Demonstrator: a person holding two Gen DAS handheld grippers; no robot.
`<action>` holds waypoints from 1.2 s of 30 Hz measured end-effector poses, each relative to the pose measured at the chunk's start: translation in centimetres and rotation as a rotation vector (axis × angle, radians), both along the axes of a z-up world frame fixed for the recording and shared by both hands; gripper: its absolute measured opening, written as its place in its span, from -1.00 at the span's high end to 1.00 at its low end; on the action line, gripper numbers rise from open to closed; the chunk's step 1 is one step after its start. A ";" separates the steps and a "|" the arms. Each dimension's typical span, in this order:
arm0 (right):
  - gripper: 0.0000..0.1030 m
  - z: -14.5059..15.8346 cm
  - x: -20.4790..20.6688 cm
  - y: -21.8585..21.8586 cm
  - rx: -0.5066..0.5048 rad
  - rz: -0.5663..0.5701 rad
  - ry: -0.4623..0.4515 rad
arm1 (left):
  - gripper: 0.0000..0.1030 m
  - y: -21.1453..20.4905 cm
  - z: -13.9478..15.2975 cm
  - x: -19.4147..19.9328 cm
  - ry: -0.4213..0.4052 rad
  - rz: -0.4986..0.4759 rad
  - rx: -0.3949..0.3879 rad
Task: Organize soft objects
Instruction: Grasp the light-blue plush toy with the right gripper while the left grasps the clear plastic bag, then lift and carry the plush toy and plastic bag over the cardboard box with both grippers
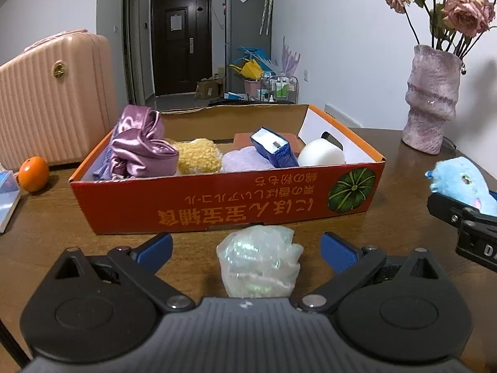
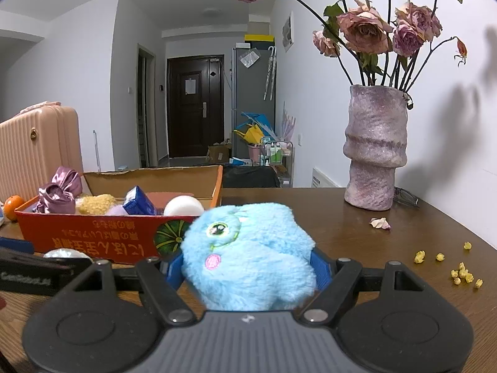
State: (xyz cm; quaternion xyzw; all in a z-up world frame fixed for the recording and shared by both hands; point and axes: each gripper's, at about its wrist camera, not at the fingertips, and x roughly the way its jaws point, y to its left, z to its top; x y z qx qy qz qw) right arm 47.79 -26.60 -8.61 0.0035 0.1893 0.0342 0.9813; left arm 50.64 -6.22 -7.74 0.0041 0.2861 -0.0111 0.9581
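A shiny pale-green soft bundle (image 1: pixel 259 262) lies on the brown table between the wide-apart blue pads of my left gripper (image 1: pixel 247 250), which is open and not touching it. My right gripper (image 2: pixel 247 264) is shut on a fluffy blue plush toy (image 2: pixel 248 255), its blue pads pressed into both sides; the toy (image 1: pixel 462 183) also shows at the right edge of the left wrist view. Behind stands the orange cardboard box (image 1: pixel 223 199), also in the right wrist view (image 2: pixel 93 236). It holds a purple satin cloth (image 1: pixel 139 147), a yellow fuzzy piece (image 1: pixel 197 155), a lilac cloth (image 1: pixel 245 160), a blue pack (image 1: pixel 273 149) and a white ball (image 1: pixel 321 154).
A purple vase (image 2: pixel 376 152) with dried roses stands at the back right of the table, with glasses (image 2: pixel 405 197) behind it. Petals (image 2: pixel 380 222) and small yellow buds (image 2: pixel 459 272) lie on the right. An orange (image 1: pixel 33 174), a pink suitcase (image 1: pixel 52 102) and a book (image 1: pixel 7 199) are at the left.
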 end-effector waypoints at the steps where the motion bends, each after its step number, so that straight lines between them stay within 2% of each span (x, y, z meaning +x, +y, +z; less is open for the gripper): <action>1: -0.49 -0.1 0.1 0.0 0.000 -0.001 0.003 | -1.00 -0.1 -0.1 0.3 -0.002 -0.004 0.004; 8: -0.49 -0.3 0.4 0.0 -0.004 -0.003 0.017 | -1.00 0.0 -0.9 2.1 0.011 -0.021 0.019; 11: -0.49 -0.4 0.5 0.1 -0.008 -0.003 0.020 | -0.89 -0.1 -1.4 2.6 0.023 -0.026 0.032; 15: -0.49 -0.5 0.5 0.1 -0.010 -0.002 0.025 | -0.36 0.1 -1.8 3.0 0.046 -0.054 0.014; 16: -0.49 -0.5 0.5 0.1 -0.010 -0.002 0.025 | -0.28 0.0 -1.8 3.0 0.050 -0.064 0.008; 17: -0.49 -0.5 0.5 0.1 -0.010 -0.001 0.024 | -0.10 0.1 -1.9 3.0 0.052 -0.071 0.004; 21: -0.49 -0.5 0.5 0.1 -0.012 0.000 0.024 | 0.12 0.0 -1.8 2.8 0.045 -0.092 -0.003; 28: -0.49 -0.5 0.5 0.3 -0.014 -0.001 0.020 | 0.21 0.0 -1.4 1.7 -0.005 -0.071 0.021; 36: -0.49 -0.2 -0.4 0.5 -0.021 0.017 -0.032 | 0.21 2.0 -0.2 -1.1 -0.049 -0.015 -0.005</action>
